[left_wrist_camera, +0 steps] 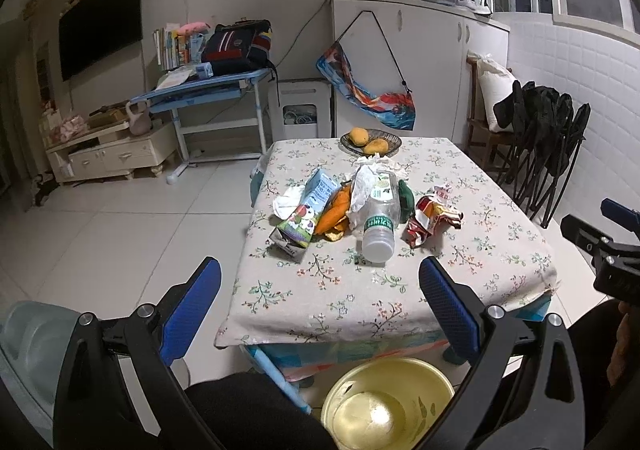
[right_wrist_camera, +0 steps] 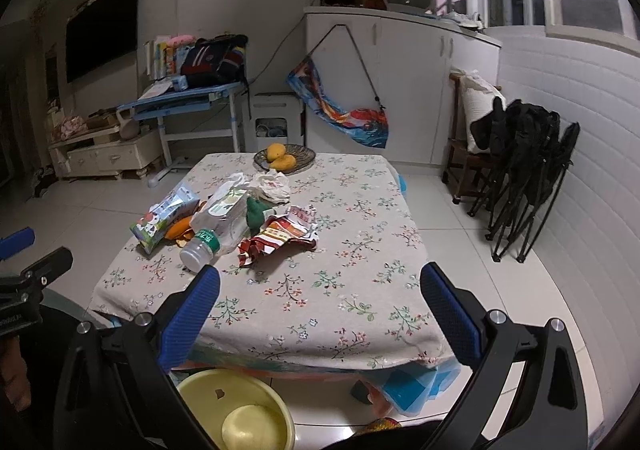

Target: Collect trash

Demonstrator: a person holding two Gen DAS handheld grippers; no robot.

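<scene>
A pile of trash lies mid-table on the floral cloth (left_wrist_camera: 352,290): a milk carton (left_wrist_camera: 308,210), orange peel (left_wrist_camera: 334,212), a clear plastic bottle (left_wrist_camera: 378,226) on its side, crumpled white paper (left_wrist_camera: 366,178), a green scrap (left_wrist_camera: 407,196) and a red snack wrapper (left_wrist_camera: 432,216). The right wrist view shows the carton (right_wrist_camera: 164,220), the bottle (right_wrist_camera: 212,234) and the wrapper (right_wrist_camera: 280,238). A yellow bucket (left_wrist_camera: 384,402) stands on the floor under the table's near edge. My left gripper (left_wrist_camera: 320,282) is open and empty, short of the pile. My right gripper (right_wrist_camera: 320,286) is open and empty over the near cloth.
A dish with two mangoes (left_wrist_camera: 370,140) sits at the table's far edge. Folded black chairs (left_wrist_camera: 548,154) lean on the right wall. A blue desk (left_wrist_camera: 208,90) and white cabinets (left_wrist_camera: 400,62) stand behind. The right gripper shows at the left wrist view's right edge (left_wrist_camera: 600,238).
</scene>
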